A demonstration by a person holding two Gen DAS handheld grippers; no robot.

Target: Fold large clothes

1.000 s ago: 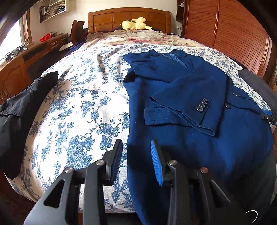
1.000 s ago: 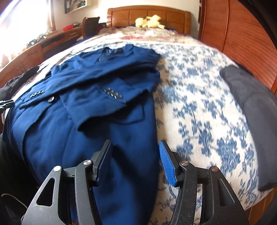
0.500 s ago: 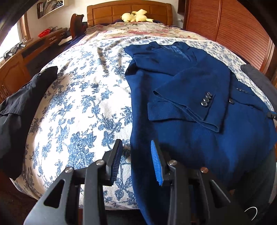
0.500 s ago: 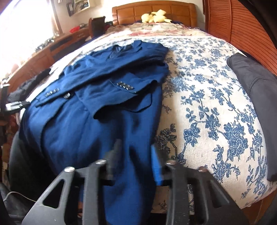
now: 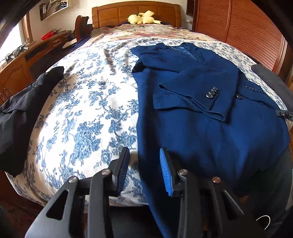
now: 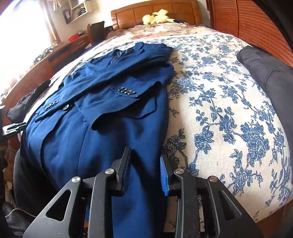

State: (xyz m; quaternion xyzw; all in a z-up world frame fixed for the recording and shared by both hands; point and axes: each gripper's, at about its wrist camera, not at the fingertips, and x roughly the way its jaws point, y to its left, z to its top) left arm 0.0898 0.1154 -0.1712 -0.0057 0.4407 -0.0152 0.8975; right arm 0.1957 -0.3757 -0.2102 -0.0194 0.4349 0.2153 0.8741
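A dark blue suit jacket [image 5: 201,131] lies face up on the floral bedspread [image 5: 87,117], both sleeves crossed over its front and its hem hanging over the bed's near edge. My left gripper [image 5: 144,164] is open over the hem's left edge, which runs between the fingers with no pad pressing on it. In the right wrist view the jacket [image 6: 109,128] fills the left half. My right gripper [image 6: 144,166] sits at the hem's right edge with its jaws opening a little. Blue cloth lies between them and the blue pad [image 6: 163,175] lines up with the cloth's edge.
A black garment [image 5: 22,102] lies at the bed's left edge and a dark grey one [image 6: 271,76] at its right. A yellow plush toy [image 5: 142,17] sits by the headboard. A wooden desk [image 5: 18,73] stands to the left, slatted wooden doors [image 5: 247,33] to the right.
The right gripper's jaws have come much closer together around the jacket's right hem edge. The left gripper has shifted slightly along the hem, with its jaws unchanged.
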